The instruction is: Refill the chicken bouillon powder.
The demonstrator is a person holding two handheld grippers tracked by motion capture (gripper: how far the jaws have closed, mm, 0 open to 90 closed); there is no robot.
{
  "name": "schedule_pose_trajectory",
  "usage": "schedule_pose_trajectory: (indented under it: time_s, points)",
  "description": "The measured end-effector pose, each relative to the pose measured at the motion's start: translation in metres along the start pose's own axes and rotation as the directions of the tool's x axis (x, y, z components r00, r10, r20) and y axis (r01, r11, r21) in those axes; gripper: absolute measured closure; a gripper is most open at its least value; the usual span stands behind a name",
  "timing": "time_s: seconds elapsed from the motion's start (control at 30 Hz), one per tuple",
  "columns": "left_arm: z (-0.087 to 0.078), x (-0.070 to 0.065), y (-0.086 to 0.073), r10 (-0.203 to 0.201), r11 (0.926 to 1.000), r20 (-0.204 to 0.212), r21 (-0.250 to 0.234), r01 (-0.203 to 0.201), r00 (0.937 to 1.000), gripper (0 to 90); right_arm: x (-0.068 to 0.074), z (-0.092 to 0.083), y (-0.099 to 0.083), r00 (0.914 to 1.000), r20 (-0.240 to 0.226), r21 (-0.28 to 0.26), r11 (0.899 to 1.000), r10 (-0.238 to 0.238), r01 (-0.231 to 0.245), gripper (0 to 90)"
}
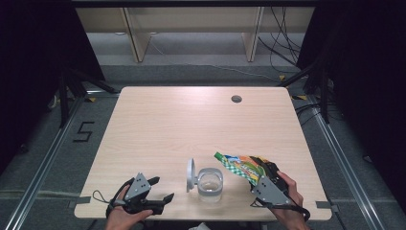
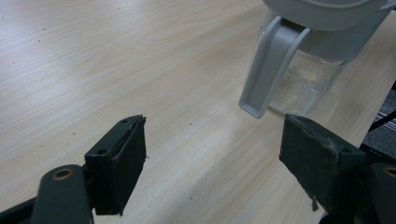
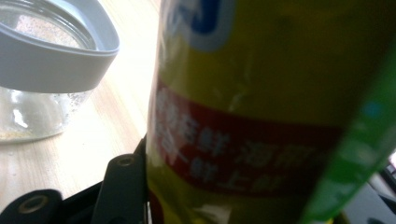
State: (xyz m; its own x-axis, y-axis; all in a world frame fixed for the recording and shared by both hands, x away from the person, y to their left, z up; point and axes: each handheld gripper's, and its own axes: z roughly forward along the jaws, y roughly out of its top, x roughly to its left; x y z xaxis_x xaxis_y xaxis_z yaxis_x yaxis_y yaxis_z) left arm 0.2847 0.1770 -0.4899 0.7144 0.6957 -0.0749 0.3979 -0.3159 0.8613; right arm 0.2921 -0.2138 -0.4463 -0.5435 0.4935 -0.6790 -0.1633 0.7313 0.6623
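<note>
A: The snack bag?
B: Yellow, a red band with pale lettering, a green-and-white chequered edge.
A: And the jar?
B: Clear glass, grey rim, grey lid. Pale woodgrain table.

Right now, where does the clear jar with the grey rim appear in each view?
High view: the jar stands near the table's front edge, centre, lid flipped open at its left, between the two grippers.
Left gripper view: jar at upper right, beyond the open fingers.
Right gripper view: jar at upper left, beside the snack bag.
Shared landmark: the jar's grey rim, on the wooden table.
</note>
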Motion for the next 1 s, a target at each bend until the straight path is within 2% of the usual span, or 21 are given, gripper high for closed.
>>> schedule_pose_trajectory:
  time_s: [0.03,0.17,0.2,0.23,0.27,0.3,0.33,0.4,0.43,0.5,0.53,0.6,0.63,0.67,0.7,0.73,0.77,0.87,0.9,0.93,1.0]
  points:
    - [-0.001,0.002,0.000,0.022,0.9997,0.000,0.010,-0.022,0.9998,22.0,0.000,-0.001,0.001,1.0000,-0.003,0.003,1.000,0.003,-0.003,50.0]
    - [0.000,0.001,0.000,0.012,0.9999,-0.001,0.001,-0.012,0.9999,22.0,0.002,-0.001,0.004,0.9944,0.012,0.021,0.994,-0.105,0.105,50.1]
    - [0.000,0.001,0.000,0.018,0.9998,-0.001,0.006,-0.018,0.9998,22.1,0.002,-0.001,0.004,0.9952,0.014,0.026,0.995,-0.097,0.097,50.1]
    - [0.000,0.000,0.000,-0.005,1.0000,-0.002,0.005,0.005,1.0000,22.0,0.001,0.000,0.004,0.9921,0.004,0.018,0.992,-0.126,0.125,50.1]
    - [0.000,-0.001,-0.001,-0.012,0.9999,-0.002,0.002,0.012,0.9999,22.0,0.001,0.001,0.004,0.9913,0.004,0.018,0.991,-0.131,0.131,50.1]
    - [-0.001,0.000,-0.001,-0.003,0.9999,-0.004,0.010,0.003,1.0000,22.0,0.002,0.002,0.004,0.9895,0.006,0.024,0.989,-0.144,0.144,50.1]
    - [-0.001,0.000,-0.001,-0.009,0.9999,-0.004,0.009,0.009,1.0000,22.1,0.000,0.003,0.004,0.9833,0.009,0.023,0.983,-0.182,0.181,50.1]
    - [-0.001,0.001,-0.001,-0.007,0.9999,-0.011,0.009,0.007,0.9999,22.1,0.000,0.003,0.003,0.9846,0.013,0.042,0.984,-0.174,0.174,50.1]
    - [-0.001,0.001,-0.001,-0.013,0.9999,-0.008,0.006,0.013,0.9999,22.0,-0.001,0.004,0.003,0.9822,0.017,0.043,0.982,-0.187,0.186,50.1]
    - [-0.001,0.000,-0.001,-0.017,0.9998,-0.008,0.006,0.017,0.9998,22.1,-0.007,0.005,0.004,0.9668,0.016,0.040,0.966,-0.255,0.254,50.1]
    - [-0.001,0.001,-0.001,-0.011,0.9999,-0.010,0.006,0.011,0.9999,22.1,-0.007,0.005,0.004,0.9663,0.024,0.044,0.966,-0.256,0.255,50.1]
    - [-0.001,0.001,-0.001,-0.003,1.0000,-0.009,0.009,0.003,1.0000,22.0,-0.011,0.005,0.006,0.9569,0.026,0.039,0.957,-0.289,0.288,50.1]
    - [-0.002,0.002,-0.001,0.014,0.9999,-0.008,0.010,-0.014,0.9999,22.1,-0.012,0.003,0.008,0.9589,0.018,0.060,0.958,-0.283,0.282,50.1]
    - [-0.002,0.001,-0.001,0.002,0.9999,-0.009,0.010,-0.002,1.0000,22.0,-0.015,0.005,0.009,0.9438,0.017,0.045,0.943,-0.330,0.329,50.1]
    - [-0.002,0.002,-0.001,0.010,0.9999,-0.009,0.010,-0.010,0.9999,22.1,-0.015,0.004,0.009,0.9474,0.015,0.050,0.947,-0.320,0.319,50.1]
    - [-0.002,0.002,-0.001,0.014,0.9998,-0.009,0.011,-0.014,0.9999,22.1,-0.017,0.005,0.011,0.9286,0.013,0.045,0.928,-0.371,0.370,50.2]
    - [-0.002,0.002,-0.001,0.014,0.9999,-0.009,0.007,-0.014,0.9999,22.1,-0.015,0.005,0.010,0.9394,0.009,0.058,0.938,-0.343,0.342,50.2]
    - [-0.002,0.001,-0.001,0.001,1.0000,-0.009,0.007,-0.001,1.0000,22.1,-0.015,0.006,0.011,0.9310,-0.004,0.060,0.929,-0.365,0.365,50.3]
    - [-0.002,0.001,-0.001,-0.017,0.9998,-0.009,0.007,0.017,0.9998,22.0,-0.016,0.007,0.012,0.9250,-0.007,0.061,0.923,-0.380,0.380,50.3]
    - [-0.002,0.001,-0.001,-0.015,0.9999,-0.009,0.007,0.015,0.9998,22.1,-0.015,0.007,0.012,0.9198,-0.012,0.066,0.918,-0.392,0.392,50.3]
    - [-0.003,0.000,-0.001,-0.014,0.9998,-0.017,0.011,0.014,0.9997,22.1,-0.017,0.007,0.014,0.8949,-0.036,0.068,0.892,-0.445,0.446,50.5]
